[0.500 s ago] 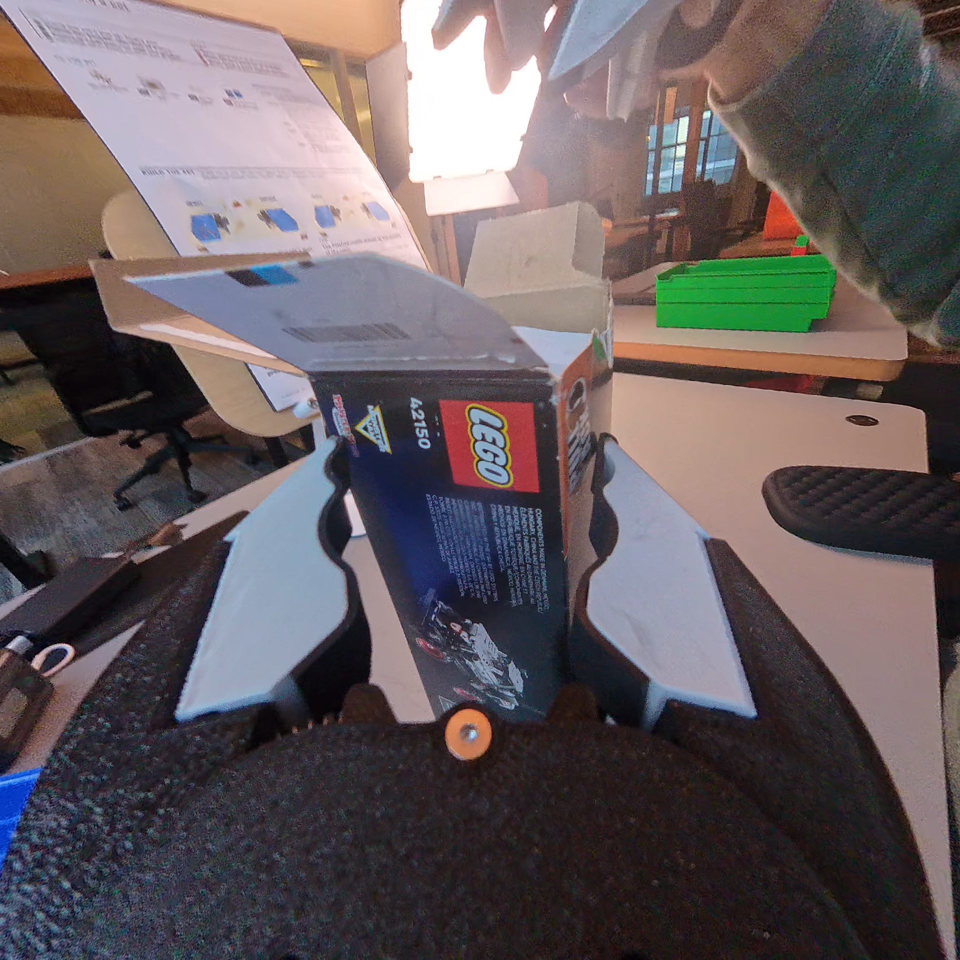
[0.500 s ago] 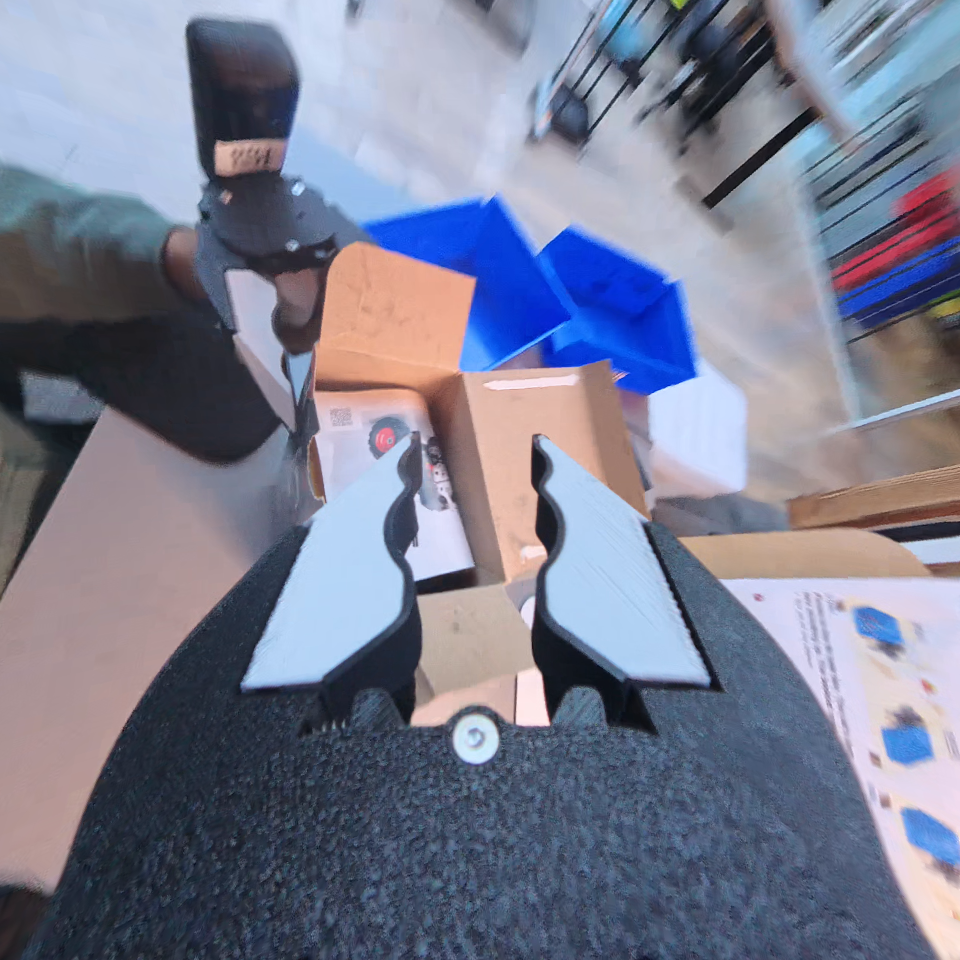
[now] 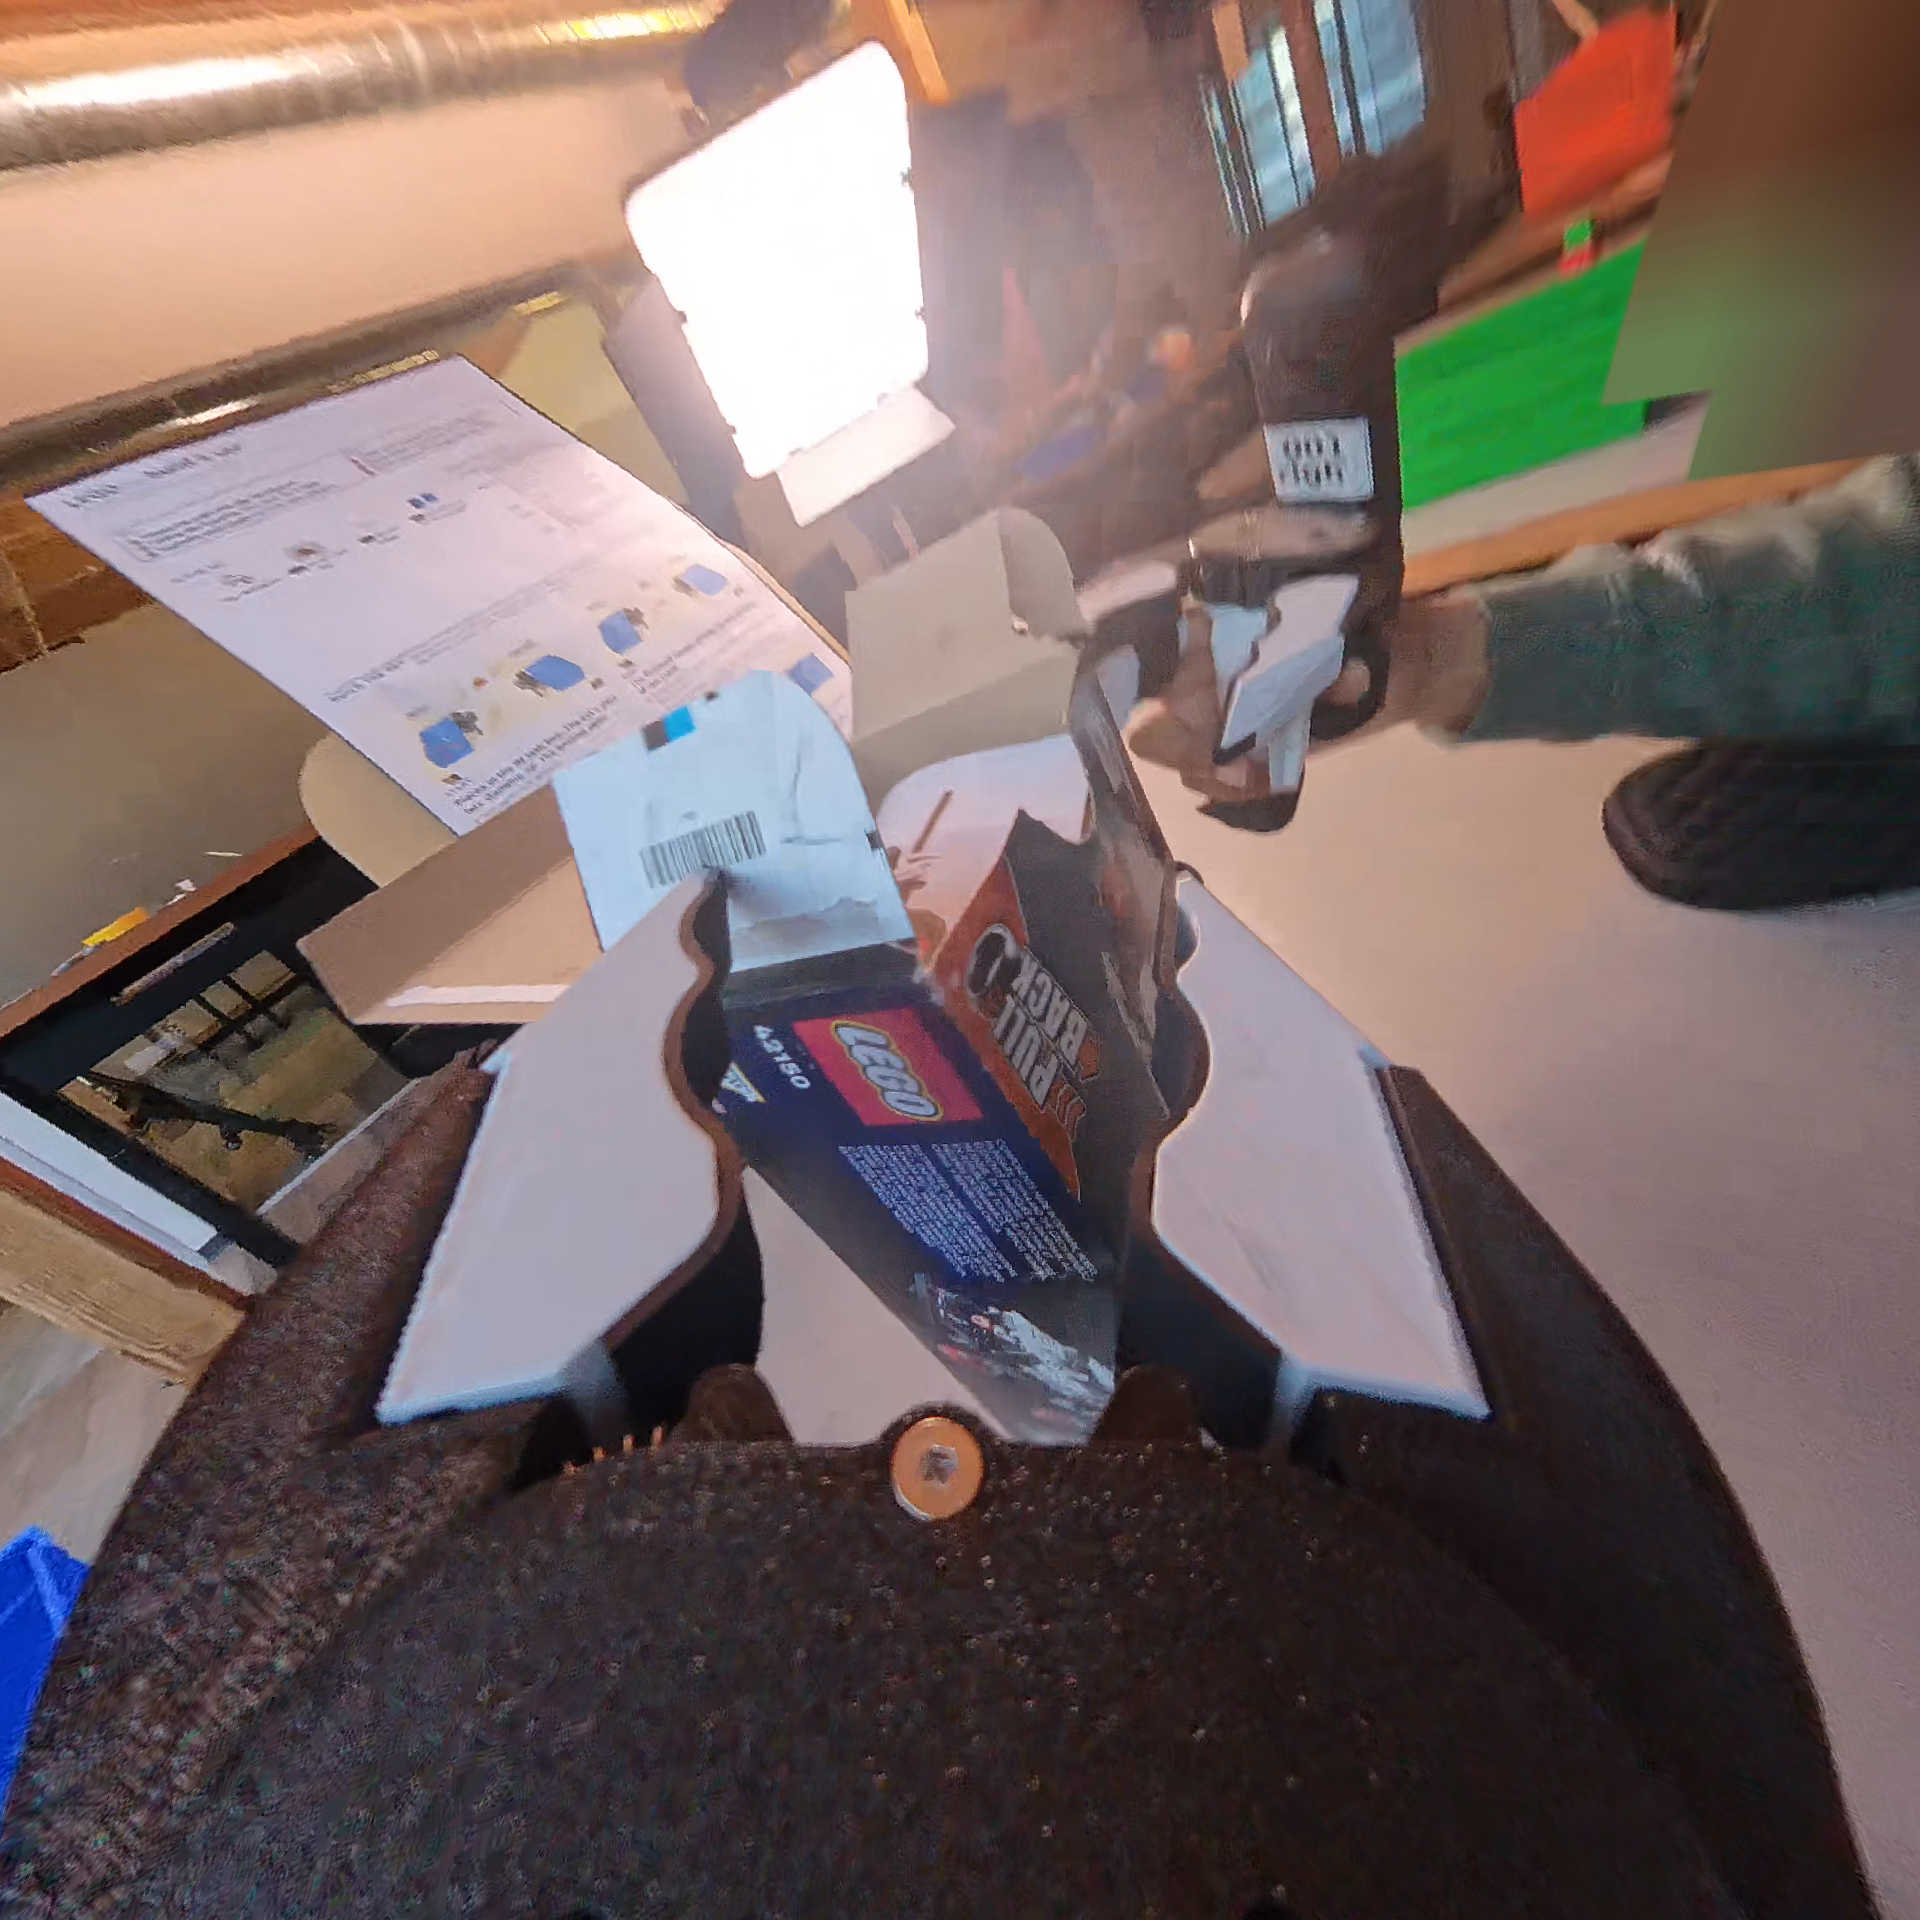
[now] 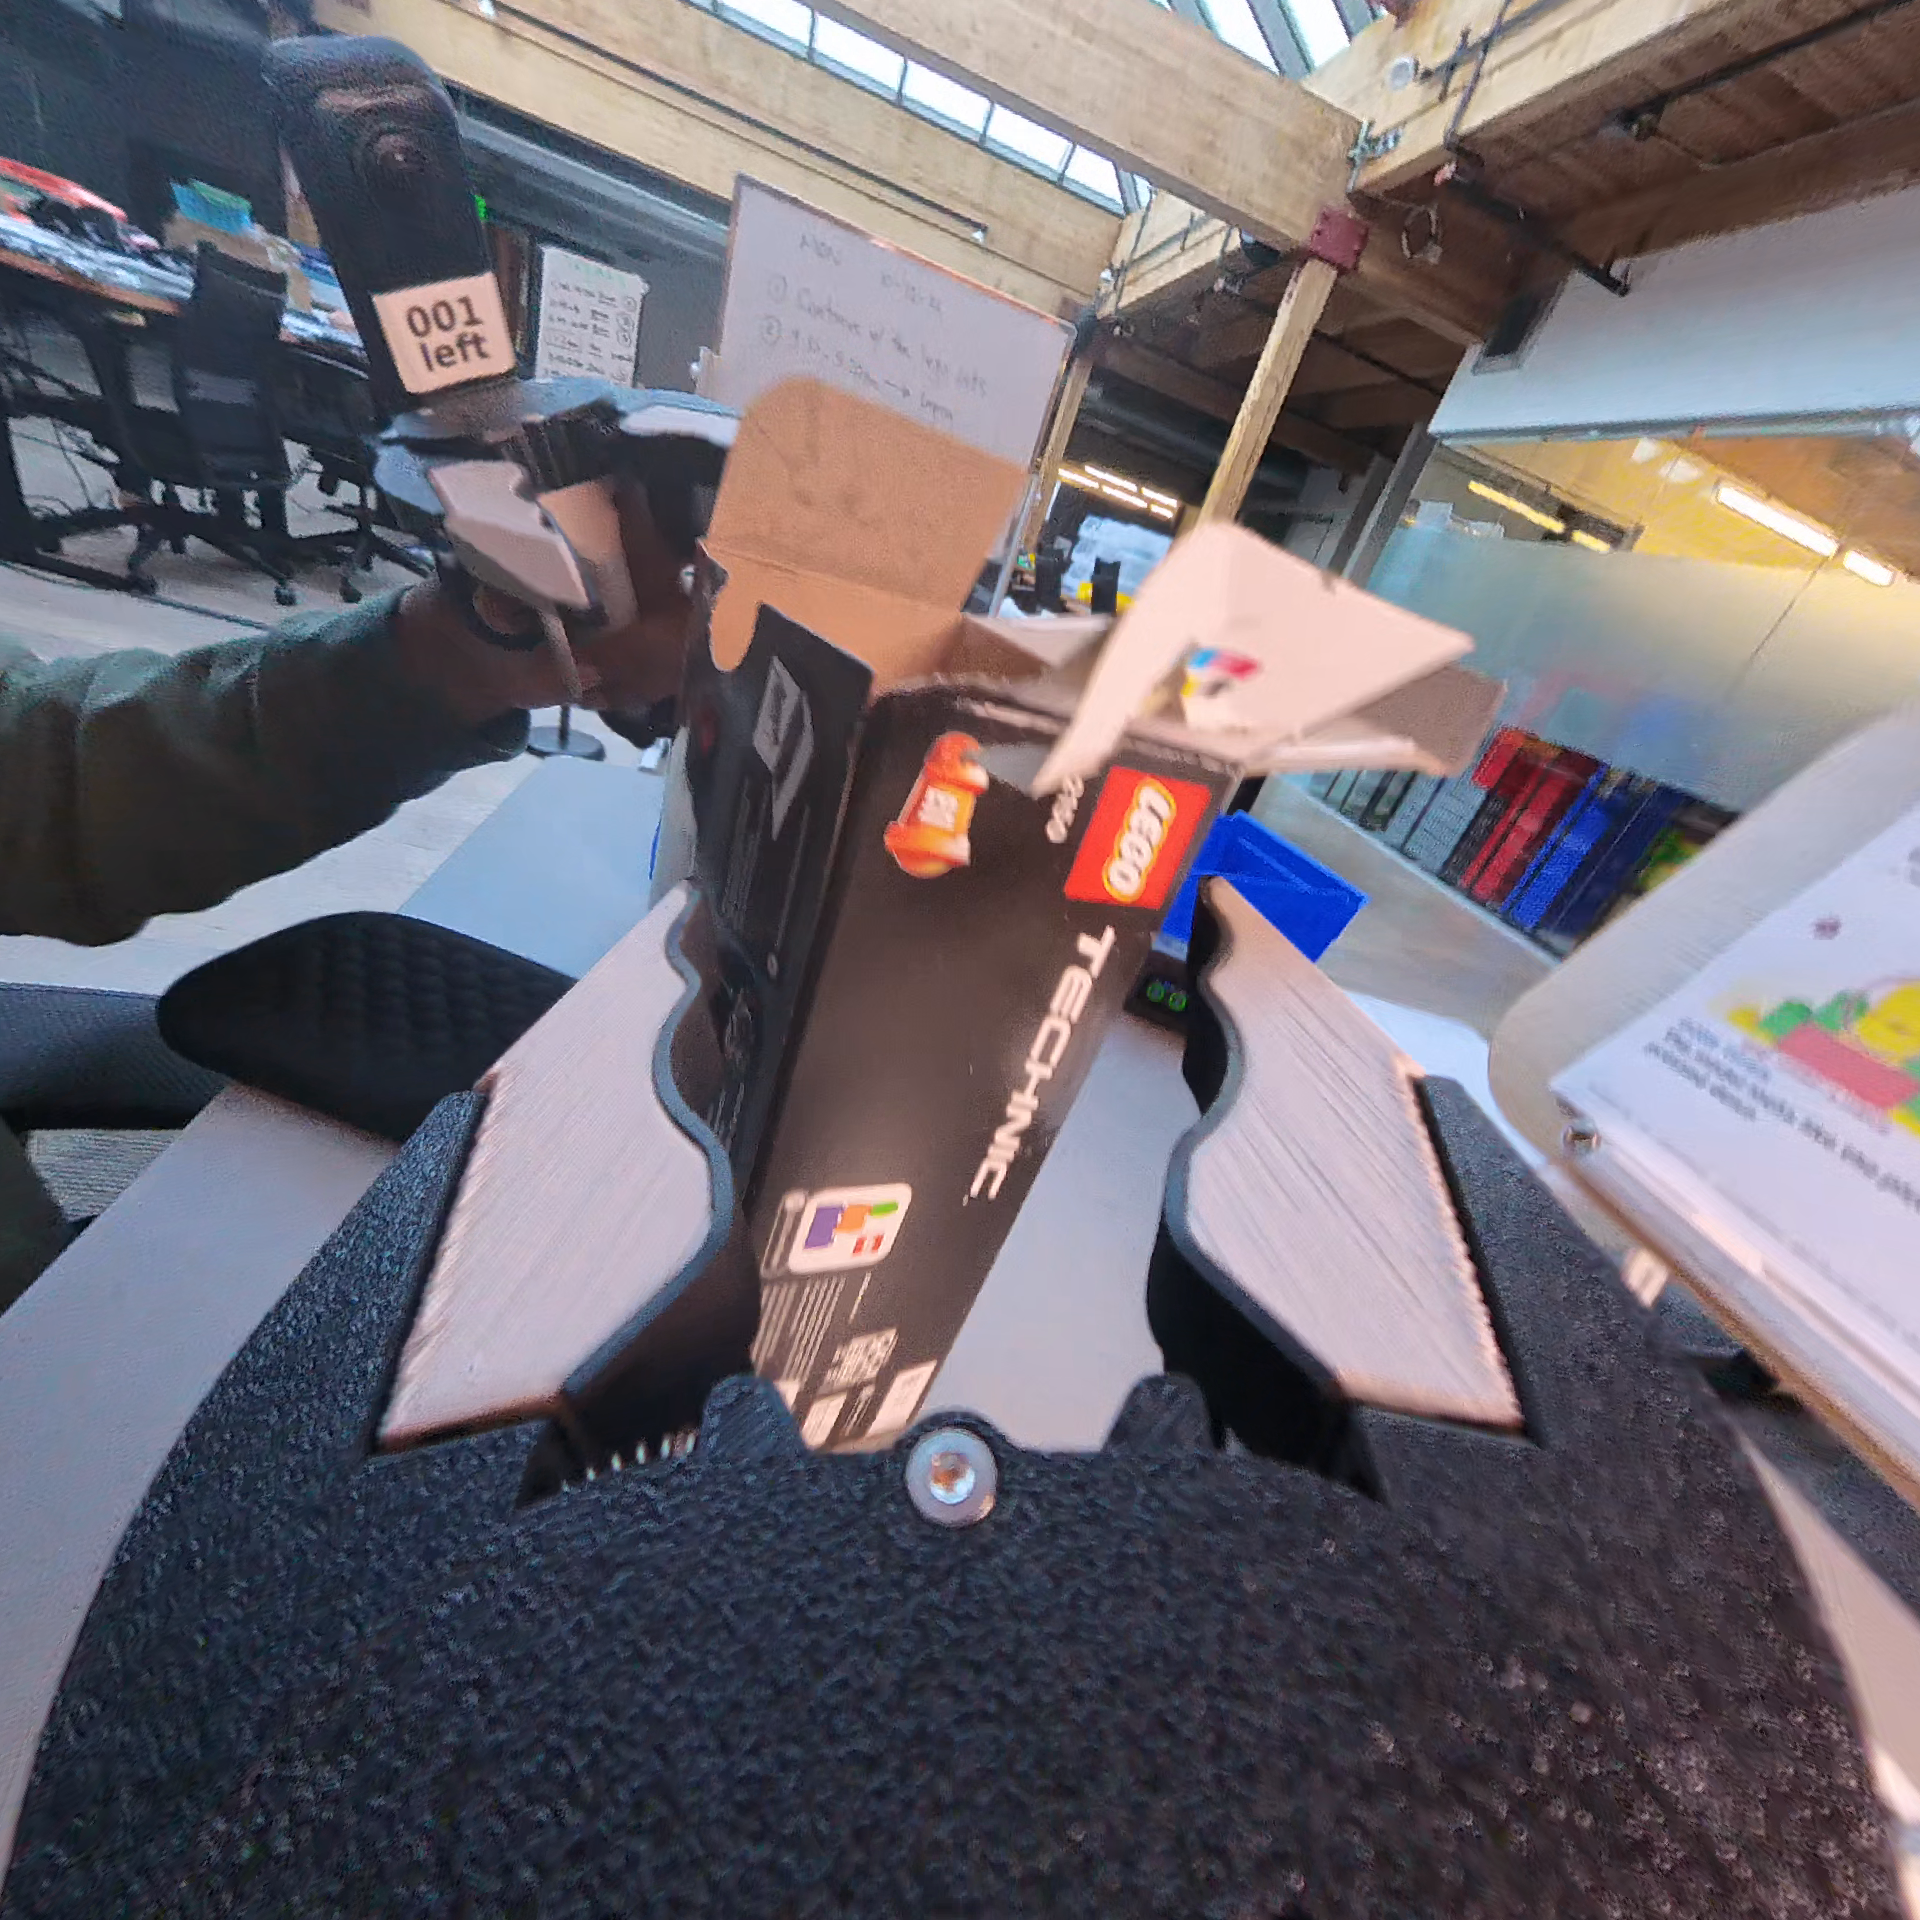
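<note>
A dark toy box [image 3: 904, 1143] with a red logo and an orange side stands tilted, its top flaps [image 4: 852, 509] open. My left gripper [image 3: 945, 904] is shut on it, with a finger on each side of the lower body. In the right wrist view the same box [image 4: 935, 1039] stands between the spread fingers of my right gripper [image 4: 945, 914]. The left finger touches the box and a thin gap shows at the right finger. The right gripper also shows in the left wrist view [image 3: 1278, 675], beside the box top. The left gripper [image 4: 540, 540] shows behind the box.
A printed instruction sheet [image 3: 416, 582] leans on a stand beside the box and also shows in the right wrist view [image 4: 1787, 1091]. The white table [image 3: 1558, 1143] runs to the right. A black chair armrest [image 4: 353, 997], a blue bin [image 4: 1278, 894] and green trays [image 3: 1507, 384] lie around it.
My right gripper dropped from above the open box to level with it and opened wider, so the box now stands between its fingers. My left gripper tilted, still holding the box.
</note>
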`<state>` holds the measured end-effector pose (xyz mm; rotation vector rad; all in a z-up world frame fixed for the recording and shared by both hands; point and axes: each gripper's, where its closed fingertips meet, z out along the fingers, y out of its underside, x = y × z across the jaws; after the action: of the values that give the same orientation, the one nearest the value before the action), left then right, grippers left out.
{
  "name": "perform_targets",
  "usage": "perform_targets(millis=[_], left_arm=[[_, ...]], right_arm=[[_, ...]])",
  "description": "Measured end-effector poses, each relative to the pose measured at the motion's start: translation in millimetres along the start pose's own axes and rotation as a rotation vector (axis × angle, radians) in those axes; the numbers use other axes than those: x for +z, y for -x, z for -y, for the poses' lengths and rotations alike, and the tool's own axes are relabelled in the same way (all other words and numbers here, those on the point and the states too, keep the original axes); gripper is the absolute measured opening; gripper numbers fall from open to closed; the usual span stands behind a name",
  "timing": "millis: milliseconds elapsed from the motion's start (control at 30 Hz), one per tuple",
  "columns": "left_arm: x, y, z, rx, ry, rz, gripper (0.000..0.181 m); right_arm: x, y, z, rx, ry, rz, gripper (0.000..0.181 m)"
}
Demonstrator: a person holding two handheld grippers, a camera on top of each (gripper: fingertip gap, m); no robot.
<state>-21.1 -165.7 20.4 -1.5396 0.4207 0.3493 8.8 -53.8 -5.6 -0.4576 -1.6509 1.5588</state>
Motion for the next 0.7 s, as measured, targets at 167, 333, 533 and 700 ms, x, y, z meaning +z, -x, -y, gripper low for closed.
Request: perform_targets(millis=[167,333,533,700], left_arm=[[12.4,-3.2,-25.4,0.141,0.247,-0.031,0.067],[11.1,-4.9,-25.7,0.016,0.321,-0.140,0.045],[17.2,-9.8,-24.3,-0.001,0.346,-0.193,0.040],[14.1,-12.0,-16.3,-0.080,0.251,-0.249,0.028]], right_arm=[[34.8,15.0,33.8,-0.193,0.012,0.067,0.093],[55.7,17.6,4.2,-0.334,0.272,0.122,0.073],[46.5,24.0,1.4,-0.340,0.379,0.172,0.062],[39.3,27.4,21.5,-0.179,0.183,0.257,0.060]])
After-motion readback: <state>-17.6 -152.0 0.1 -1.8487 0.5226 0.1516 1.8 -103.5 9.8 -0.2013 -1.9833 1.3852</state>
